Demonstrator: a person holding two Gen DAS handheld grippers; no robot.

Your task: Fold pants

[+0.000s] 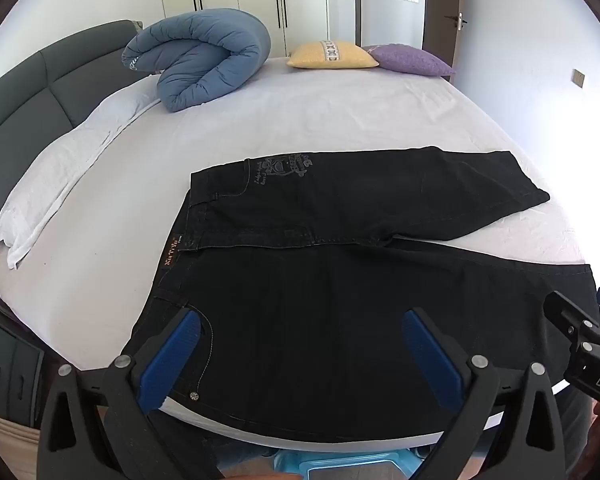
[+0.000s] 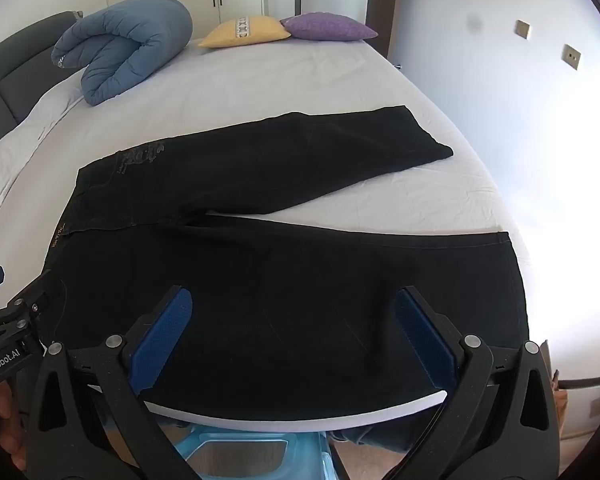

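Observation:
Black pants (image 1: 332, 280) lie flat on the white bed (image 1: 300, 120), waistband to the left, legs spread apart to the right; the near leg reaches the bed's front edge. They also show in the right wrist view (image 2: 284, 280). My left gripper (image 1: 302, 330) is open and empty, hovering over the near hip and pocket area. My right gripper (image 2: 294, 308) is open and empty over the near leg. Each gripper shows at the edge of the other's view: the right one (image 1: 580, 336) and the left one (image 2: 16, 312).
A rolled blue duvet (image 1: 198, 58), a yellow pillow (image 1: 332, 54) and a purple pillow (image 1: 412, 60) lie at the far end of the bed. A white pillow (image 1: 60, 176) lies by the grey headboard (image 1: 28, 96). A light blue stool (image 2: 252, 456) stands below the bed's front edge.

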